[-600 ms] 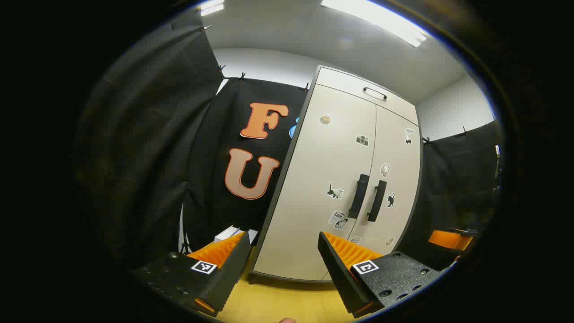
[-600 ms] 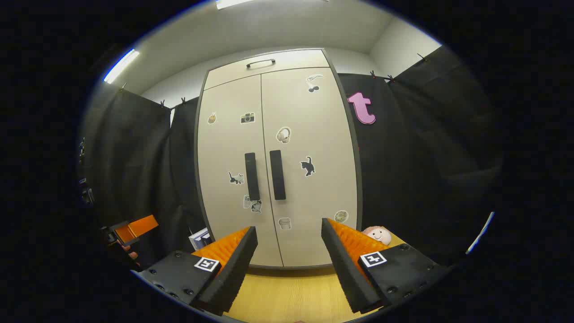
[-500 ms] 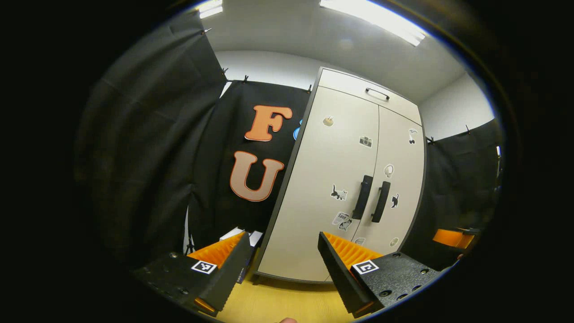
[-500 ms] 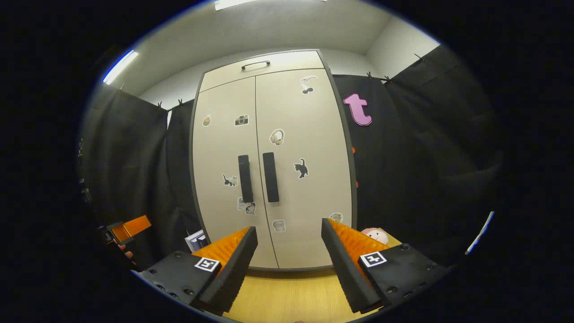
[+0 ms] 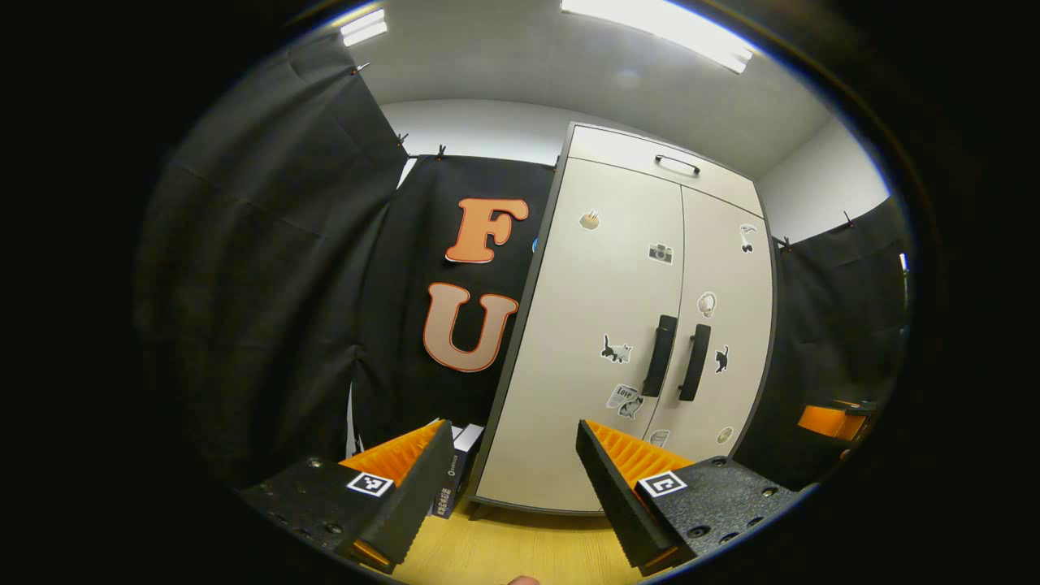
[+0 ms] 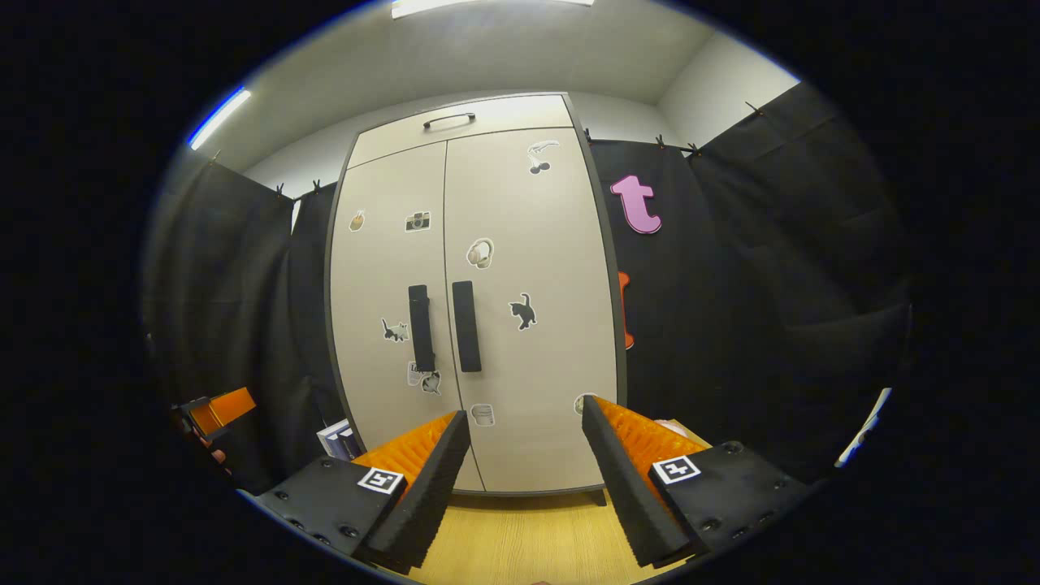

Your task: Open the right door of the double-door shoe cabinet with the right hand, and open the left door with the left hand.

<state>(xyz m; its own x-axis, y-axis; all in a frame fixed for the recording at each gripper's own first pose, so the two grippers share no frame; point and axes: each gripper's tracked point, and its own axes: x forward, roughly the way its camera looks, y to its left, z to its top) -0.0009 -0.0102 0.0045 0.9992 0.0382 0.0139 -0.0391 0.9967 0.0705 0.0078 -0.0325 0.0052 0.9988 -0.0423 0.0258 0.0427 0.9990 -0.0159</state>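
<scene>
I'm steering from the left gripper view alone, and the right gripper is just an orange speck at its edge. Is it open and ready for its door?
Observer: Yes. In the right gripper view the right gripper is open, with nothing between its fingers.
Operator: Is it at the handle?
Observer: No. The right door's handle sits up and left of that gap, well apart from the fingers.
Operator: How does the cabinet face it?
Observer: Nearly head-on: the cabinet shows its whole front to the right gripper, not at the slant you see.
</scene>
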